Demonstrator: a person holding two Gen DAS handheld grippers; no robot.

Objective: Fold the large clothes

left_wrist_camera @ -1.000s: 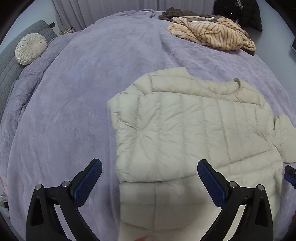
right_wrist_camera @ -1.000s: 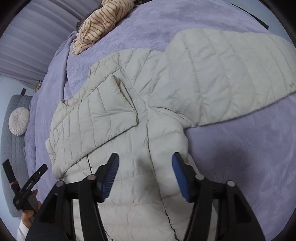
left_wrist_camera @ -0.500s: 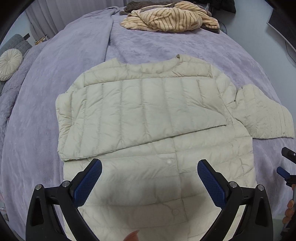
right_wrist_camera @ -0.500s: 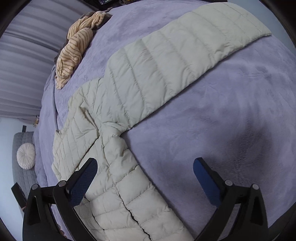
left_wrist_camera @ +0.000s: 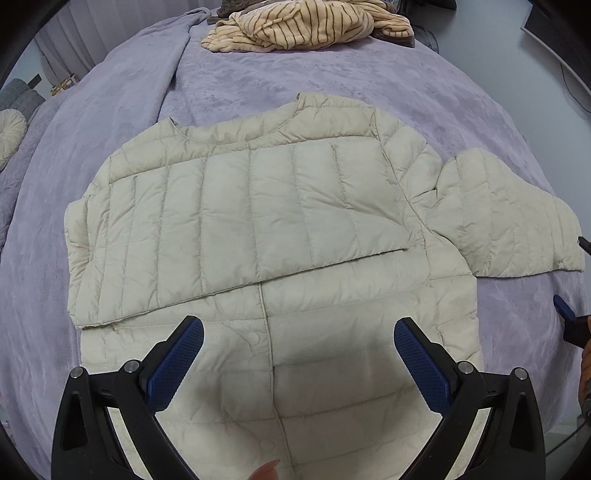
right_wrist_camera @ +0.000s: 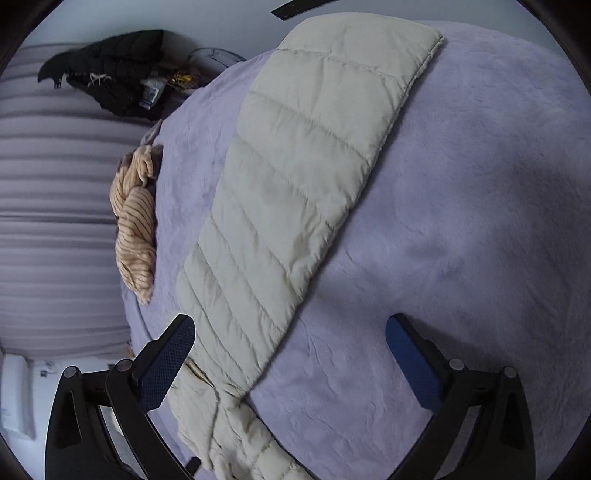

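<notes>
I am looking down through the left wrist camera at the cream quilted jacket point(left_wrist_camera: 258, 221), which is lying flat on the purple bedspread point(left_wrist_camera: 332, 77) around the middle of the bed, collar pointing toward the far edge and snap placket running toward me; one sleeve is lying folded across the chest, its cuff end reaching toward the jacket's right shoulder, while the other sleeve point(right_wrist_camera: 295, 177) is stretching out flat toward the right edge of the bed. My left gripper point(left_wrist_camera: 297, 354) is hovering over the lower front of the jacket with its jaws standing wide apart and nothing between the blue pads. My right gripper point(right_wrist_camera: 290, 354) is hanging over that outstretched sleeve near where it is joining the body, jaws spread as wide as they go; the sleeve is passing just beside the left finger point(right_wrist_camera: 166, 362), but the pads are not pressing on anything. A striped tan garment point(left_wrist_camera: 306, 22) is lying bunched at the far edge of the bed, well apart from the jacket, and a dark jacket point(right_wrist_camera: 110, 74) is sitting beyond it near the curtain
</notes>
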